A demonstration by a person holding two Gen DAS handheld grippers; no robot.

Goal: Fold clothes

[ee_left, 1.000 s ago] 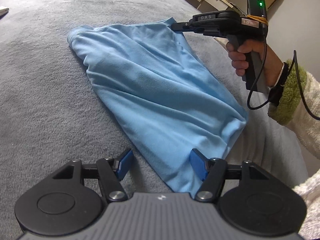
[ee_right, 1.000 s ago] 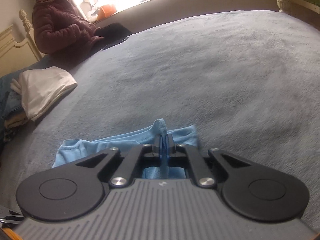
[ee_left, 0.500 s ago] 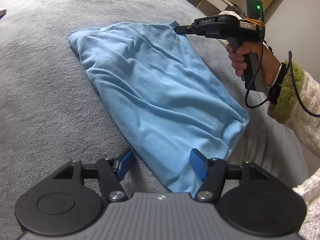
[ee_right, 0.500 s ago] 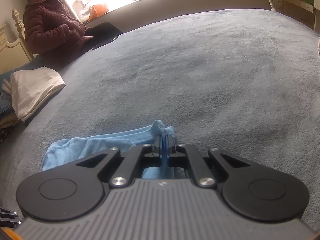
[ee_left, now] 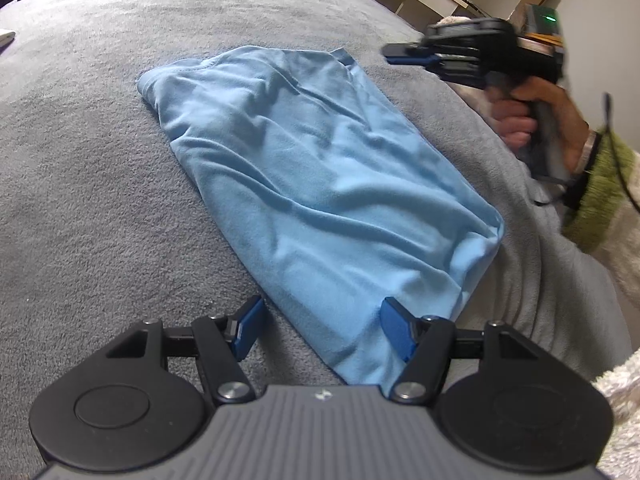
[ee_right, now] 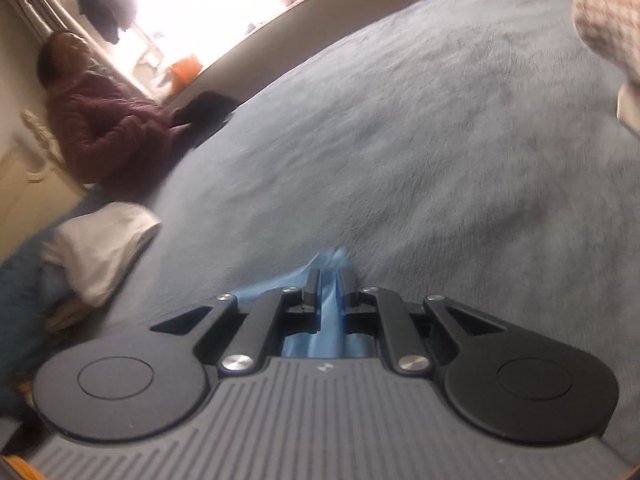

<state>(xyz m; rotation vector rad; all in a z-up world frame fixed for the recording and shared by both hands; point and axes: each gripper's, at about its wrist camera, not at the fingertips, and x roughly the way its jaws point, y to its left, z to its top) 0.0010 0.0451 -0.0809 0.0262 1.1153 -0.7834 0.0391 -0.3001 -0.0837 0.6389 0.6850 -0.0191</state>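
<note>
- Left wrist view: the light blue, creased knit garment [ee_left: 320, 200] lies flat on the grey fleece bed cover [ee_left: 100, 200]. The left gripper [ee_left: 320, 320] is spread wide, its nearest corner lying between the blue pads, unpinched. The right gripper [ee_left: 404, 56] hangs just beyond the far corner, apart from it.
- Right wrist view: the right gripper's [ee_right: 330, 280] jaws are opening; blue cloth [ee_right: 326, 304] shows in the narrow gap. A folded white pile [ee_right: 100, 248] sits left.

A bright window [ee_right: 208, 4] glares behind the grey blanketed bed [ee_right: 440, 140].
</note>
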